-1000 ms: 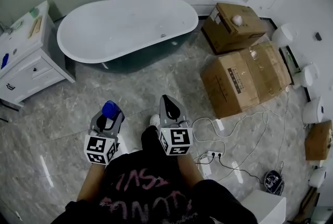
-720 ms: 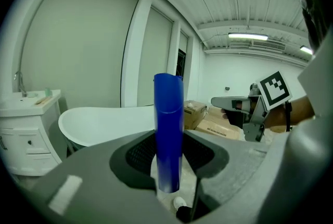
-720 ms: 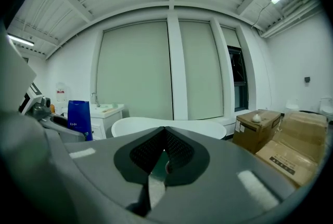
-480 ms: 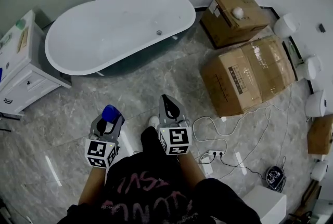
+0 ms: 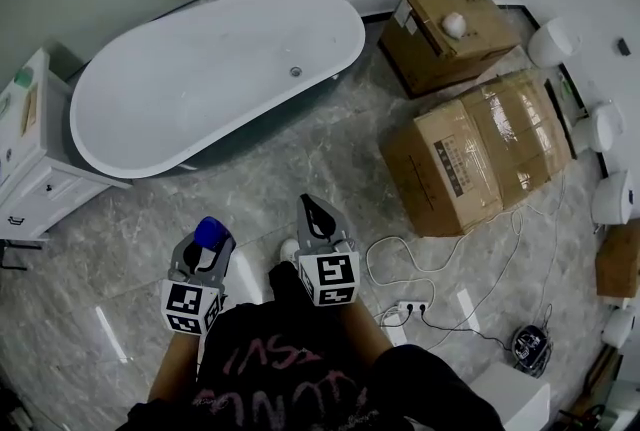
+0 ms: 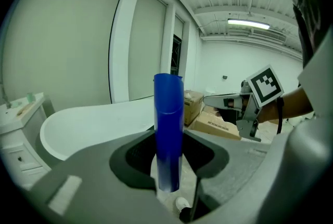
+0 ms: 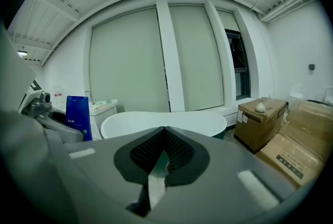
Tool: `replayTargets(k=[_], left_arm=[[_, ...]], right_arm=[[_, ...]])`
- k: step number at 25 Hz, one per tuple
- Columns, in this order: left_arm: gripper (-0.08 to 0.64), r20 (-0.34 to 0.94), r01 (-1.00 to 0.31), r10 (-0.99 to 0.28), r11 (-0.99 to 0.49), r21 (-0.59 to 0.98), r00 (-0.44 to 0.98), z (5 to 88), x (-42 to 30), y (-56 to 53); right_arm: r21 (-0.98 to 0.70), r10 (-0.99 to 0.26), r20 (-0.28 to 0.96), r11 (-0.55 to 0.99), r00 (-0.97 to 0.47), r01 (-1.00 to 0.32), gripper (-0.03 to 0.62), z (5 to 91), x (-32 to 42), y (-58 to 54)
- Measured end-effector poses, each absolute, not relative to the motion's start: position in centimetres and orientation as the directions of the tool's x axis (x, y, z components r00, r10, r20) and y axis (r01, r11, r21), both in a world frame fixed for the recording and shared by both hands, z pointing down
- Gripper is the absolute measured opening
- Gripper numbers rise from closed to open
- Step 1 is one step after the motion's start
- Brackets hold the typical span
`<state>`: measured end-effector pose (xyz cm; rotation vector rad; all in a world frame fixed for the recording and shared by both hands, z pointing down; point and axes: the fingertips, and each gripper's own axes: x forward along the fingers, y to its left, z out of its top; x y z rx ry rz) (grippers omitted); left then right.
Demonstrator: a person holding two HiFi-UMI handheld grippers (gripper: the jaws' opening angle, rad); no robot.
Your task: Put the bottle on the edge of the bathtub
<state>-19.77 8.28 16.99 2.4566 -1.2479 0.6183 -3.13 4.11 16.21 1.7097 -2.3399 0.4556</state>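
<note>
Bathroom seen from above. A white oval bathtub [image 5: 215,84] lies across the upper left of a grey marbled floor [image 5: 320,154], its near rim well apart from the person standing below it. Two large cardboard boxes [image 5: 480,154] stand to the right of the tub, a white cabinet [image 5: 30,184] to its left, and a loose white cable [image 5: 400,264] trails over the floor at the person's right.

The left gripper [image 5: 203,257] holds the task's thing: a blue bottle [image 5: 210,233] stands upright between its jaws, which are clamped on the lower body, with the cap end uppermost. The right gripper [image 5: 321,216] carries nothing; its jaws meet tip to tip and it points toward the tub.

The step in hand appears to be the carry to the tub; placement has not begun. To do it well, the bottle should be kept vertical on the approach, lowered squarely onto the flattest stretch of the near rim, and let go only once its base sits fully on that rim. The rim looks narrow and rounded, so an off-centre set-down risks the bottle sliding into the basin or toppling to the floor.
</note>
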Motion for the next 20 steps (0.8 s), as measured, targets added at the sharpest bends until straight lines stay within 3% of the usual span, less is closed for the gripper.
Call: replayTargets(k=[20], left_arm=[[0.164,0.467,-0.79,-0.683,-0.61,0.056,0.561,15.4,-14.1,1.9]], right_arm=[[-0.126,-0.883,0.358,0.276,-0.303,-0.953,0.015,16.4,1.2,0.7]])
